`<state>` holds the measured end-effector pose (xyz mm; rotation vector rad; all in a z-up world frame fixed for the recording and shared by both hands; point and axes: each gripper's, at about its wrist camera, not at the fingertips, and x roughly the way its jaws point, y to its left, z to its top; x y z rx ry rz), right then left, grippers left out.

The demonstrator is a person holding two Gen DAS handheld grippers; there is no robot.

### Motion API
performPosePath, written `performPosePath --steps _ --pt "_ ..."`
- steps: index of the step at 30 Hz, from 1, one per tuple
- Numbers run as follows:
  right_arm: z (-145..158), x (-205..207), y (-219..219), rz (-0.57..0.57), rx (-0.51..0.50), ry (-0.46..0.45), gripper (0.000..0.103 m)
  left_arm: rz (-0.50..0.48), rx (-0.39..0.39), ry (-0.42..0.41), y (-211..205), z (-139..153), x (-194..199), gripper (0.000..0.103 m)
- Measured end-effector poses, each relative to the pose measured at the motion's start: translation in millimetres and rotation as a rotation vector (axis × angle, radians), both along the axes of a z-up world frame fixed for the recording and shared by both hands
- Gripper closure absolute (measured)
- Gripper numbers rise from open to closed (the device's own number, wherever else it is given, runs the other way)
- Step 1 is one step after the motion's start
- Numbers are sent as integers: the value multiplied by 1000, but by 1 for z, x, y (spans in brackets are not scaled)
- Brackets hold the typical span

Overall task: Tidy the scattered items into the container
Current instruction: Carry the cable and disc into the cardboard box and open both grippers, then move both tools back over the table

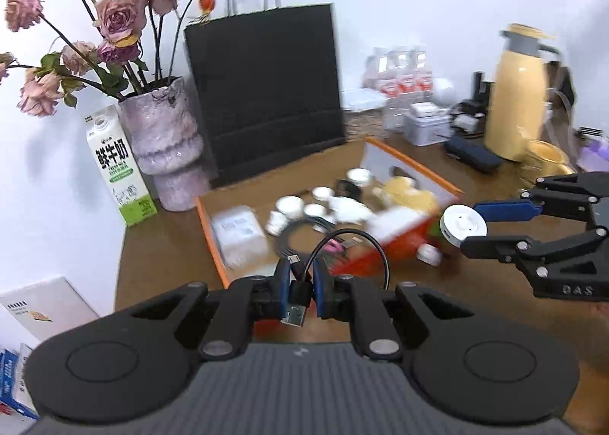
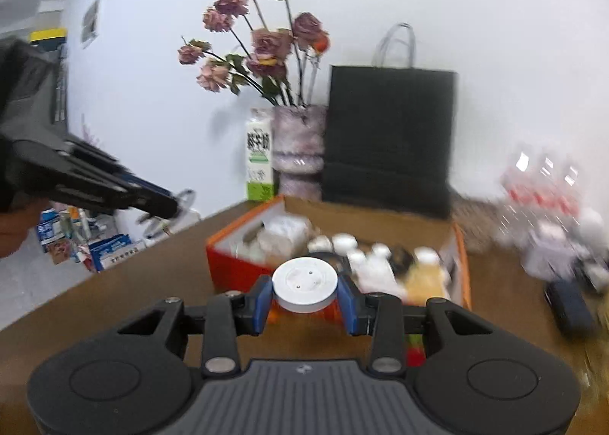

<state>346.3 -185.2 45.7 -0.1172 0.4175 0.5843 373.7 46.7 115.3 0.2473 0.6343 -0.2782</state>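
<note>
Holding a cable (image 1: 300,292) in the left tool (image 1: 300,282) and a disc (image 2: 304,284) in the right tool (image 2: 304,296), both face the box (image 1: 213,240) just beyond, mid-frame.

The box (image 1: 415,164) sits on the table (image 1: 160,256) with cups (image 1: 289,204) inside. Behind it stands a bag (image 1: 262,92). A vase (image 1: 167,141) is left of the bag.
</note>
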Motion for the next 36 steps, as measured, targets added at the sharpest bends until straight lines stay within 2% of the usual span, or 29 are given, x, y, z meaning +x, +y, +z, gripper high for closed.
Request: performPosePath --steps 3,8,9,12,14,15,16,18,20,22,23,24,28,32,33,36 --pt "9 48 19 13 -2 32 67 39 11 50 3 -6 52 90" --pt "6 138 55 21 -11 179 67 89 0 256 4 -44 142 90" --pt "3 159 65 19 -22 221 67 99 10 298 3 -54 157 90" --pt "-16 207 88 -2 -48 322 67 126 60 337 3 -75 187 89" --pt "-33 227 98 -7 -76 374 67 93 46 383 6 -87 199 89" --pt "-42 239 102 -13 -89 408 67 113 53 383 8 -92 203 89" --pt "-52 248 105 -24 -101 439 67 133 72 375 8 -96 205 89" --pt "-67 258 109 -36 -130 489 67 105 108 367 7 -101 205 88" --pt "-79 266 114 -43 -143 538 66 73 100 398 8 -104 204 79" --pt "-82 269 112 -36 -116 549 63 70 106 395 9 -102 201 73" --pt "-80 270 110 -36 -99 555 58 75 116 383 10 -100 198 72" --pt "-78 270 108 -41 -85 555 53 74 109 377 12 -97 196 72" --pt "-53 262 95 -57 -65 510 49 98 80 352 21 -74 184 68" --pt "-22 249 70 -92 -64 466 43 165 73 287 24 -47 166 53" --pt "-15 244 62 -111 -61 456 39 182 70 270 24 -40 160 53" --pt "2 225 38 -151 -53 433 39 226 34 252 24 -20 143 52"
